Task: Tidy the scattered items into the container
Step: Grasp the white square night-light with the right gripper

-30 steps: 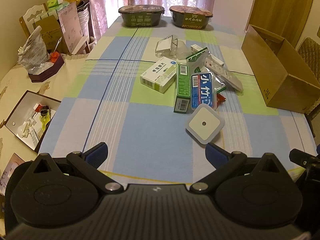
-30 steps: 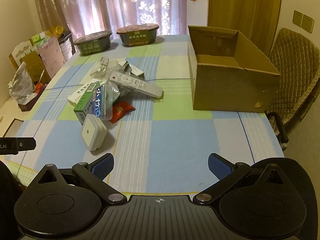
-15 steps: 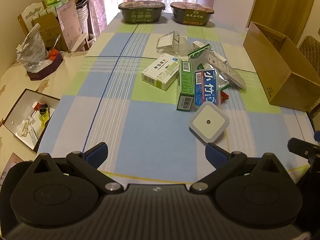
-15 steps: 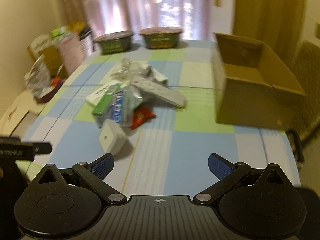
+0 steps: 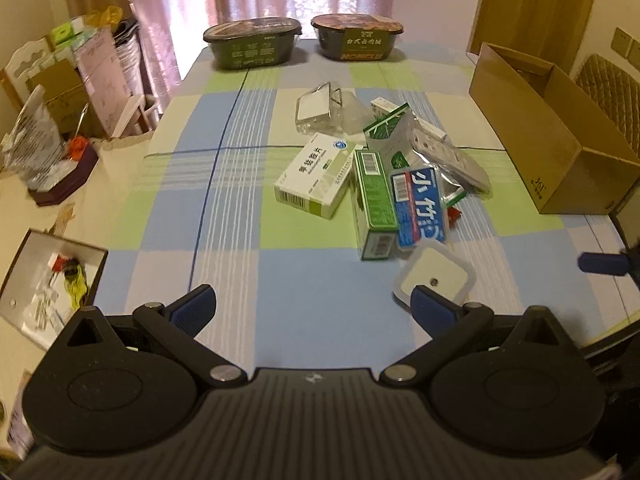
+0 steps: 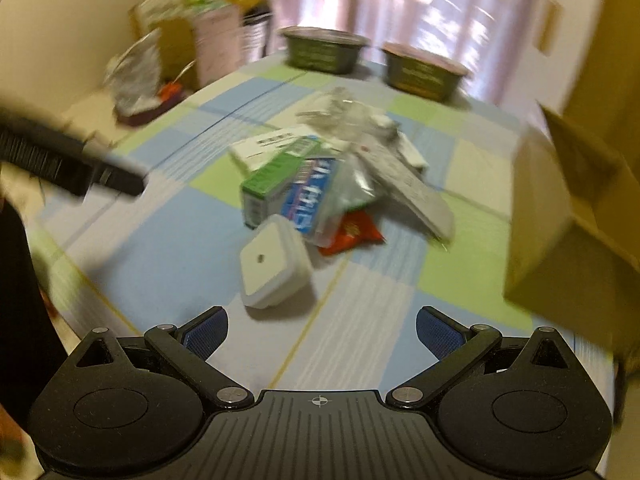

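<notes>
Box: the brown box (image 5: 560, 136) sits open on the right side of the desk (image 5: 304, 296), well apart from the pile.
Pile: the things lie in a heap in the middle of the desk, none in the box yet.
Nearest thing: the white square lid-box (image 6: 272, 264) lies at the near edge of the pile, touching the blue pack (image 5: 420, 208).
Other things: a white carton (image 5: 316, 176), a green carton (image 5: 374, 204), a red packet (image 6: 352, 232) and a grey remote (image 6: 408, 188) lie behind it.
Long axes: the green carton and blue pack point away from the person; the remote lies slanted toward the box.
Right gripper (image 6: 320, 332): its fingers are spread wide with nothing between them.
Way to go: in the right view the white square is just ahead and a little to the left of the fingers.
Left gripper (image 5: 316, 308): its fingers are spread wide too, and hold nothing.
Left side: the white square sits just past the left gripper's right finger, not between the two.
Nearer hand: both are close; I think the right one is better placed, and it is on the box side.
Pose: both grippers hang low over the near edge of the desk, pointing at the pile. The right view is blurry.
Next: I guess the right fingers must shift left to close around the white square.
</notes>
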Demonstrator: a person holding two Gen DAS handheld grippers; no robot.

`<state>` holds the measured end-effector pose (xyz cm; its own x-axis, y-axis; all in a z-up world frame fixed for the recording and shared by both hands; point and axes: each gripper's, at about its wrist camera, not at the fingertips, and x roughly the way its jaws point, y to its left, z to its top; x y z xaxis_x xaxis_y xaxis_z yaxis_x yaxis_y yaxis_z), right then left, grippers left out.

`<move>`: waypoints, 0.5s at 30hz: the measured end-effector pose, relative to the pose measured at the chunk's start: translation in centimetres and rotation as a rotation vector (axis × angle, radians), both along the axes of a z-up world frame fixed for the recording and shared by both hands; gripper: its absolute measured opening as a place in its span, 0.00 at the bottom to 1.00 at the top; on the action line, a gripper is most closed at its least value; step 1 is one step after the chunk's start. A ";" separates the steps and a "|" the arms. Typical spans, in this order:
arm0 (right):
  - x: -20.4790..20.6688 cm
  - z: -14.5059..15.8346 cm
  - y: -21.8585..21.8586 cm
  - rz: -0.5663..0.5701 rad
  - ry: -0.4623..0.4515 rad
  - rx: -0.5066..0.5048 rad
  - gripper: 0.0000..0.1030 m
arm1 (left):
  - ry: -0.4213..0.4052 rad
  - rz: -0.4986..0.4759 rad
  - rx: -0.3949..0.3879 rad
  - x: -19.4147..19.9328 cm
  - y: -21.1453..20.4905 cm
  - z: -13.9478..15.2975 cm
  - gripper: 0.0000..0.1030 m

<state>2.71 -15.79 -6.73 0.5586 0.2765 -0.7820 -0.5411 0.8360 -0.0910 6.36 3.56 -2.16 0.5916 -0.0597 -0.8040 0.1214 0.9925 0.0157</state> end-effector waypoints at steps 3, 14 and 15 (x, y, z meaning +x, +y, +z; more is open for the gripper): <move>0.1 -1.1 2.4 0.085 -0.039 -0.081 1.00 | -0.005 -0.062 0.011 1.3 0.6 -0.1 0.99; 0.9 -5.8 7.4 0.254 -0.166 -0.337 1.00 | 0.018 -0.161 -0.064 5.3 3.0 -2.3 0.99; 1.0 -6.3 7.7 0.264 -0.181 -0.362 1.00 | 0.020 -0.158 -0.063 5.6 3.0 -2.5 0.99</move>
<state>3.68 -8.05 -12.99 0.6419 0.1552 -0.7509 -0.6792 0.5698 -0.4627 11.96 6.61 -4.66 0.5546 -0.2012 -0.8075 0.2760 0.9599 -0.0496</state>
